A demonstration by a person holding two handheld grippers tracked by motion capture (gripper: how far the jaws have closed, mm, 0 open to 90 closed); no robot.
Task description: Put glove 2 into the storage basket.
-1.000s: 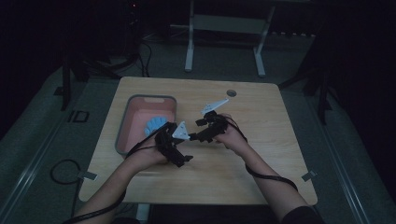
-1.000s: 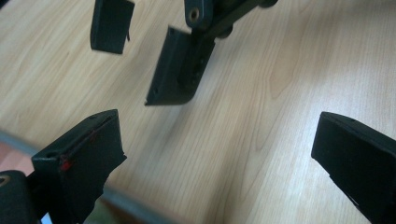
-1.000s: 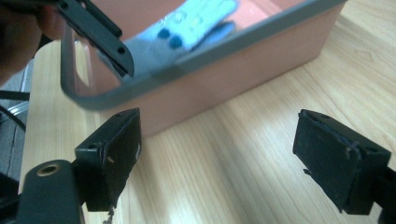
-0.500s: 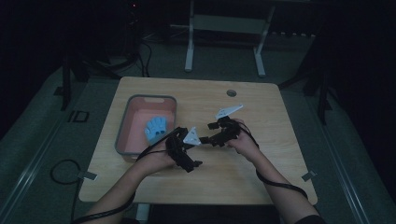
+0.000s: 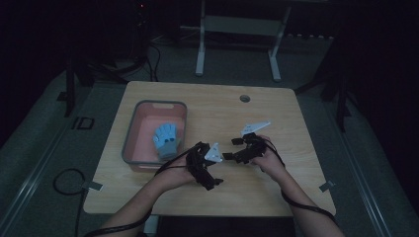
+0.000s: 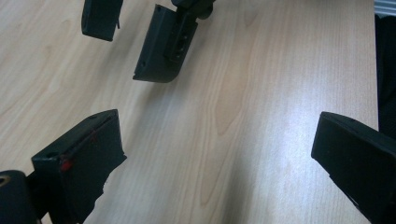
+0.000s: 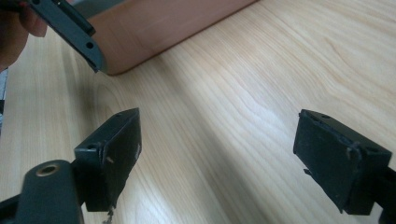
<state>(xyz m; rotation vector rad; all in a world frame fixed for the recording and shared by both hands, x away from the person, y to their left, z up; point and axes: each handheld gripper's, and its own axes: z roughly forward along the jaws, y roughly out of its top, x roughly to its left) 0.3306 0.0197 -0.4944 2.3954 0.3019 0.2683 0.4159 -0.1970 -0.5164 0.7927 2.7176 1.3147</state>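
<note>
Nearest the front edge of the wooden surface (image 5: 276, 197), two forearms coming in from below, each hand around a tool. Left tool (image 5: 210, 165) just right of the bin's front corner, jaws spread wide over bare wood, nothing between them. Right tool (image 5: 236, 149) a little farther right of the bin, pointing back toward it, jaws likewise wide apart and empty. Tips of both tools close together, not touching. Seen from the left tool's camera, the right tool's jaws (image 6: 135, 39) hanging above the wood just ahead. Farther back, grey-rimmed bin (image 5: 129, 136) with pink floor on the left half of the surface. Inside the bin, toward its right wall, a light blue glove (image 5: 165, 139) lying flat, untouched by either tool.
</note>
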